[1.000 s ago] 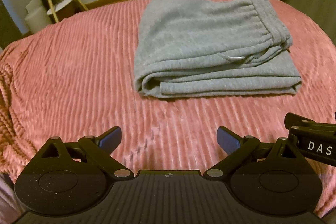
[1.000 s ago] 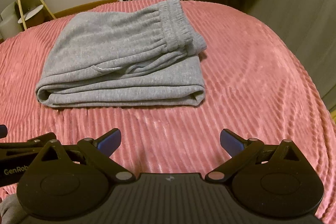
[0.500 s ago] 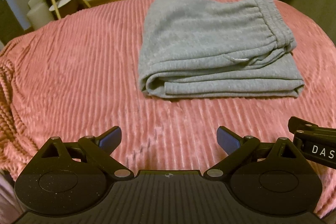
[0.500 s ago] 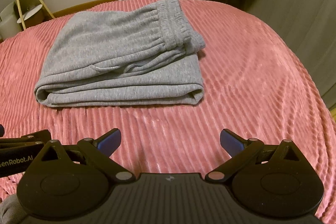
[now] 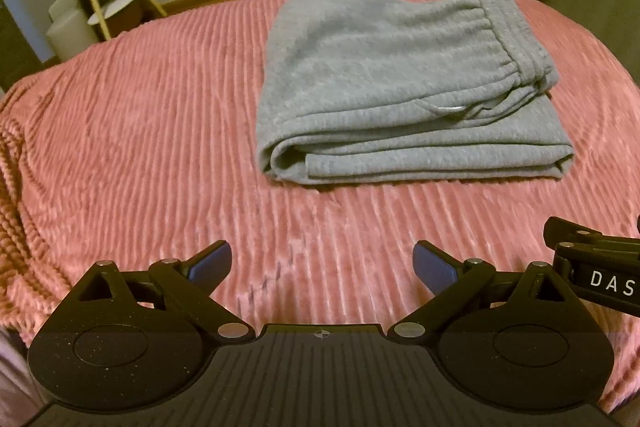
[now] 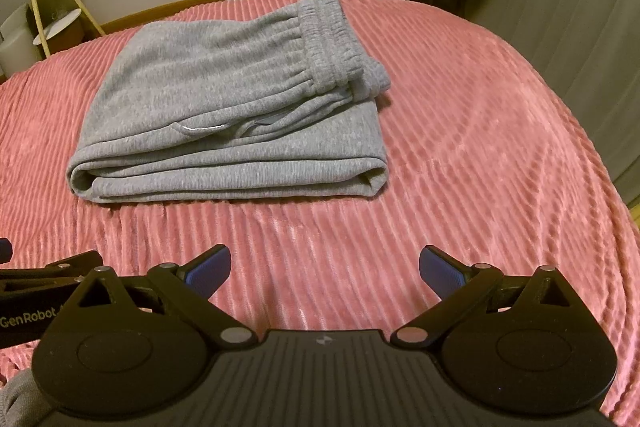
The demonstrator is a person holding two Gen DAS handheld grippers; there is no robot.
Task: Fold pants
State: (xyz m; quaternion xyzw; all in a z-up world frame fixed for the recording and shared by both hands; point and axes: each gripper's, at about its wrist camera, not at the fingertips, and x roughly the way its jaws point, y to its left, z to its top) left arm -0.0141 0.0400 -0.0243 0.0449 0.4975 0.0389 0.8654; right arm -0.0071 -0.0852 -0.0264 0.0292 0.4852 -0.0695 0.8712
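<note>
- Grey pants [image 5: 400,83], folded into a flat stack, lying on the pink ribbed bedspread [image 5: 140,131]; long axis crosswise, waistband [image 6: 332,39] at the right end, folded edge nearest.
- Left gripper [image 5: 322,263] spread wide, empty, well short of the stack.
- Right gripper [image 6: 325,267] likewise agape, holding nothing.

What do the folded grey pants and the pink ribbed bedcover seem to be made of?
The folded grey pants look like soft heathered fleece or sweatshirt knit: matte, slightly fuzzy, with thick rounded folds and a gathered elastic waistband. The pink ribbed bedcover looks like plush, probably a synthetic velvety fabric: raised parallel ribs with a faint sheen where the light falls. The exact fibre of neither can be told.
</note>
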